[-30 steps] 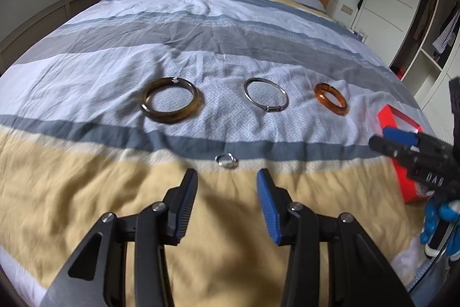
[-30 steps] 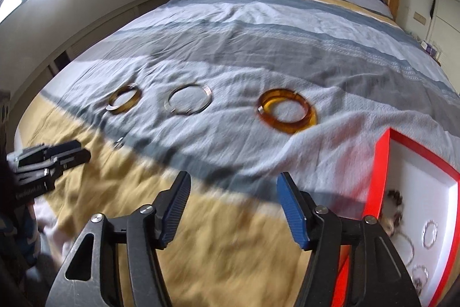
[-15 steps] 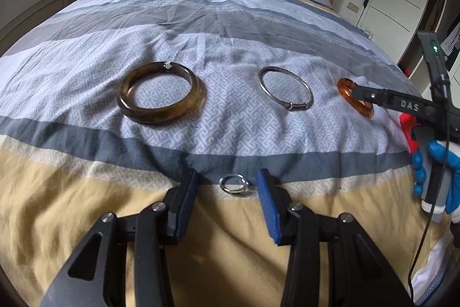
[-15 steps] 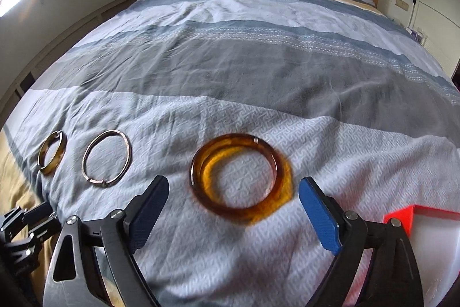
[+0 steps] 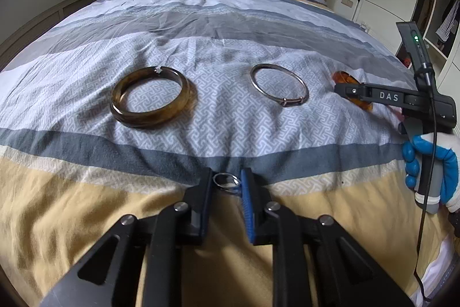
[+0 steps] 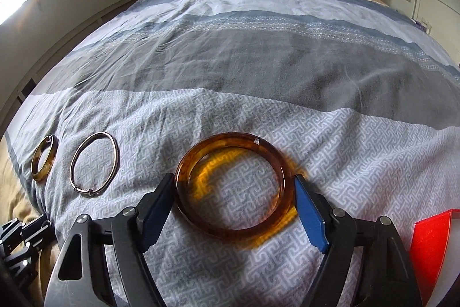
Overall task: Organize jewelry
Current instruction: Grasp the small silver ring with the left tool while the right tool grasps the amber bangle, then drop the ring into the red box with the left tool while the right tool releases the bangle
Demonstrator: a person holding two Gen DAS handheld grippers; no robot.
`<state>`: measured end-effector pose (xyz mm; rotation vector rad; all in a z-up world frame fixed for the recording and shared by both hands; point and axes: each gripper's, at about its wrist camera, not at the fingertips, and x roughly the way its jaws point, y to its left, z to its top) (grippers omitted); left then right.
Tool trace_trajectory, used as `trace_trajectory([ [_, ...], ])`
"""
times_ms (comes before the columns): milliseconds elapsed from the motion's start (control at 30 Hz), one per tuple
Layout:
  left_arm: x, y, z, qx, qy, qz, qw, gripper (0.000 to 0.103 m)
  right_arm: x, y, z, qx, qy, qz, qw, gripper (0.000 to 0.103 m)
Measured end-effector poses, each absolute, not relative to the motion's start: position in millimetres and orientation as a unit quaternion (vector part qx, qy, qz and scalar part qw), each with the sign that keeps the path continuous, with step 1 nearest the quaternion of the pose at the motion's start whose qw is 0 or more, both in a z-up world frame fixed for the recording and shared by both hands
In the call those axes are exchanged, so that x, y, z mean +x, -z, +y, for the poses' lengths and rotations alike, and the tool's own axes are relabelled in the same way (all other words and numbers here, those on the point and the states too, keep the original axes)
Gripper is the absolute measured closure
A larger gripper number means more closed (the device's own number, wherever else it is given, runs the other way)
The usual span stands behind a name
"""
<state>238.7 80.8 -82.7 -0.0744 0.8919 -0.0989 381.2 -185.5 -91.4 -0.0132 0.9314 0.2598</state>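
**A:** Left wrist view has the left gripper down on the bed, near its foot edge, on the yellow stripe. The jaws are closing with the ring between them; it looks just about pinched. Makes sense to go low and steep, since a thing that tiny sinks into the duvet.

**B:** And the right one?

**A:** Right gripper straddles the amber bangle lying flat on the patterned stripe toward the bed's right edge. The jaws are closing on its outer rim, a pad at each side, but I can't tell if they press yet. Across the widest part is the only way to grab a hoop lying flat. The red box sits just beside it, probably where it all goes.

**B:** What changed?

**A:** A second back both grippers were spread and hanging short of their targets; the right one swung in over the bangle. The brown bangle and silver bangle haven't budged.
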Motion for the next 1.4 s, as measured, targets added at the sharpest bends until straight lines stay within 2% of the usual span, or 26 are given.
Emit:
trace_trajectory([
  [400,214,51,78,-0.045,0.049,0.411,0.909,0.085,321,54,-186,0.015,-0.155,0.420,0.894,0.024],
  [633,195,22,44,-0.032,0.080,0.404,0.911,0.085,283,17,-206,0.029,-0.160,0.397,0.903,0.024],
  [933,202,-9,-61,-0.020,0.187,0.400,0.897,0.085,242,-8,-315,0.012,-0.098,0.389,0.916,0.024],
  [1133,222,-13,-147,0.004,0.259,0.404,0.878,0.085,238,16,-388,-0.019,-0.056,0.423,0.904,0.024],
  [1400,230,19,-240,0.046,0.321,0.435,0.840,0.085,256,55,-427,-0.064,-0.084,0.463,0.880,0.024],
])
